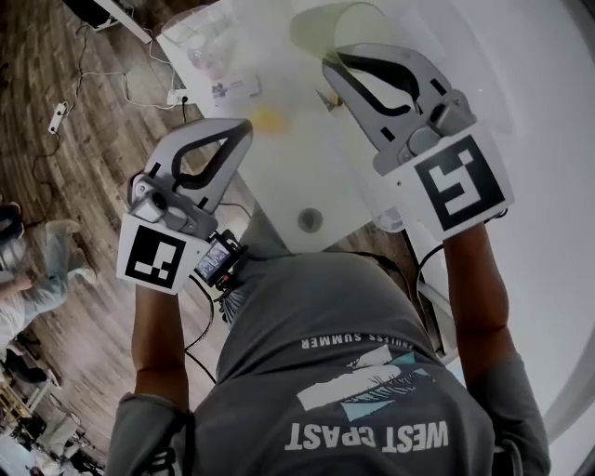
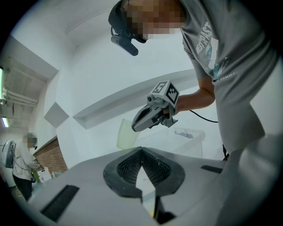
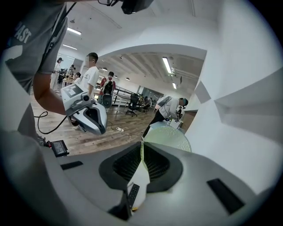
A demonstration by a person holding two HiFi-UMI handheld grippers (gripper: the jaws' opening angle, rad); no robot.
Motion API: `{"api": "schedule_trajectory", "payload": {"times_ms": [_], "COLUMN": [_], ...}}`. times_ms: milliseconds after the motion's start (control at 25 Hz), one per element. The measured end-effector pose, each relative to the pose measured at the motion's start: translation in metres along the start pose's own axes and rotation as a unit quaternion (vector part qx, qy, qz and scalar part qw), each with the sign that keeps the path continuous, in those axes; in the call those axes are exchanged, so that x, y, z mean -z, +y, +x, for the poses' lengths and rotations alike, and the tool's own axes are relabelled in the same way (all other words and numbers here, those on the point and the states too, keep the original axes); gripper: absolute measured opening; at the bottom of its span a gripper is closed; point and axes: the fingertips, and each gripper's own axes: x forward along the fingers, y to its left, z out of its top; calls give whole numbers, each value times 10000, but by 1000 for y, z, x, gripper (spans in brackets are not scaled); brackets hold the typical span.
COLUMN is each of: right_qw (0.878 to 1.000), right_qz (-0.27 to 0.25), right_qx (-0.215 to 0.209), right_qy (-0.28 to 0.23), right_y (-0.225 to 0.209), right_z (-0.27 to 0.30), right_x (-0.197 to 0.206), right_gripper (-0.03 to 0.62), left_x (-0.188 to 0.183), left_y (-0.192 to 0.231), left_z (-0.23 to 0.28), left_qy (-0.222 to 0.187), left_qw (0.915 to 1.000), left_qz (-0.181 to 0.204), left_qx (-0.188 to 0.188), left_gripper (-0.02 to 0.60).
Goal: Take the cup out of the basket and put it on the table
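Note:
A pale green see-through cup (image 1: 342, 26) hangs in the air above the far part of the white table (image 1: 279, 177). My right gripper (image 1: 331, 63) is shut on the cup's rim; in the right gripper view the thin wall runs between the pads, with the cup (image 3: 170, 137) just beyond the tips. The left gripper view shows the same cup (image 2: 127, 133) at the right gripper's tip (image 2: 134, 128). My left gripper (image 1: 244, 127) is shut on nothing, held over the table's left edge, apart from the cup. A clear plastic basket (image 1: 200, 39) stands at the table's far left.
A small yellow object (image 1: 268, 118) and a white flat item (image 1: 232, 88) lie on the table, and a grey round disc (image 1: 310, 220) sits near its front edge. A power strip (image 1: 58, 116) and cables lie on the wooden floor. People stand in the room (image 3: 90, 77).

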Motion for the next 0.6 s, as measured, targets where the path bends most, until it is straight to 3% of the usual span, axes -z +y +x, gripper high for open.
{"api": "schedule_trajectory", "payload": {"times_ms": [600], "right_qw": [9973], "right_qz": [-12], "right_qx": [-730], "right_qy": [28], "right_y": [100], "right_z": [-14], "right_x": [-7], "right_gripper": [29], "left_x": [-6], "left_y": [-30], "left_z": [-26], "left_qy": [211], "left_qw": [9995], "left_qz": [22], "left_qx": [-242], "left_gripper": [8]}}
